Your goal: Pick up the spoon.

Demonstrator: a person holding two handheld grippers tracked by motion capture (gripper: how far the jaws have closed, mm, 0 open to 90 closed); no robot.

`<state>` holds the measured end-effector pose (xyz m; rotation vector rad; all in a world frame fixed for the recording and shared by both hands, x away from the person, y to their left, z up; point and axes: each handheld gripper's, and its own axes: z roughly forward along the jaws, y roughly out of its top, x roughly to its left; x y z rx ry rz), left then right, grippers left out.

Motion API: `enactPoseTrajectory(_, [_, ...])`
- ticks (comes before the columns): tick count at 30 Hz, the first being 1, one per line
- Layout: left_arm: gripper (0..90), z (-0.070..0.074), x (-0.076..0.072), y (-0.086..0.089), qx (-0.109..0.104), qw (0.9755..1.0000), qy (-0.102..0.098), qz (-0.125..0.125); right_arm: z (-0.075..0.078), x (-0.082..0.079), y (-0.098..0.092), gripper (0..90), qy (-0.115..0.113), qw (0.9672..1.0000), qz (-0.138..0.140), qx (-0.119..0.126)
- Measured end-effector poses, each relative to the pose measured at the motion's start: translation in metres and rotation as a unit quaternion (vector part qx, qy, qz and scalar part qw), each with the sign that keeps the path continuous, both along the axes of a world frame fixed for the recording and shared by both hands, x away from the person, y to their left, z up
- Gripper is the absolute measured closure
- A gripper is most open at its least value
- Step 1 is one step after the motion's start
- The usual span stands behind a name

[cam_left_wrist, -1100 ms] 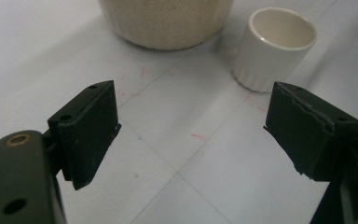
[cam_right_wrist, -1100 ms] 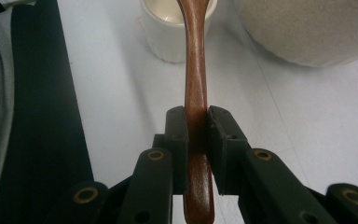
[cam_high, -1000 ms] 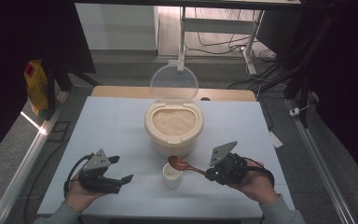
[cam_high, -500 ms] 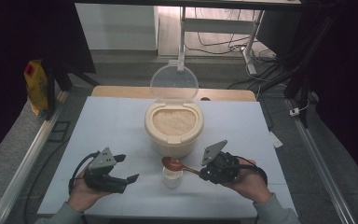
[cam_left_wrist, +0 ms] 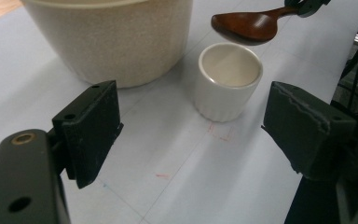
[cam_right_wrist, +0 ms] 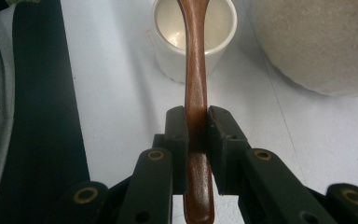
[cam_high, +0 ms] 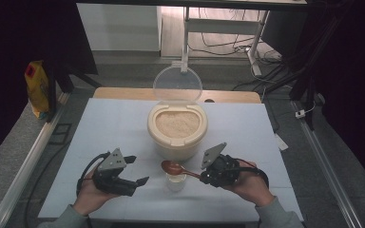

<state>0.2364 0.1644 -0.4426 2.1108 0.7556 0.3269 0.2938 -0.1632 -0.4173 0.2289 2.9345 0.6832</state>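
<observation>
Spoon (cam_right_wrist: 196, 93) bowl cut off by right gripper view's top edge; container (cam_left_wrist: 107, 37) rim cropped too.

A glossy reddish-brown wooden spoon (cam_left_wrist: 249, 25), a plain white cup (cam_left_wrist: 227, 81) and a speckled beige tub (cam_high: 177, 130) on a pale blue-white bench (cam_high: 109, 128).

Brown wooden spoon (cam_high: 177, 168) held level, bowl over small white cup (cam_high: 176, 182). Cup upright, just in front of beige rice-filled container (cam_high: 177, 129), lid open.

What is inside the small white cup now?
The cup looks empty: bare pale walls and bottom show. The spoon, held above it, hides a little of the far rim.
</observation>
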Motion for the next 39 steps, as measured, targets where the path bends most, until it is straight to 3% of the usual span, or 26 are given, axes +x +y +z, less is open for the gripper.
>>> enactPoseTrajectory(18, [21.0,0.013,0.006,-0.022,0.005,0.9996,-0.010,-0.024,0.002,-0.002,0.012,77.8,0.000,0.9999,0.013,-0.002])
enactPoseTrajectory(29, [21.2,0.015,0.012,-0.036,0.011,0.9993,-0.006,-0.035,0.002,-0.002,0.016,77.8,0.000,0.9999,0.016,-0.001])
enactPoseTrajectory(39, [24.6,0.020,0.015,-0.052,0.021,0.9980,-0.007,-0.060,0.003,-0.002,0.025,77.9,-0.004,0.9996,0.028,0.000])
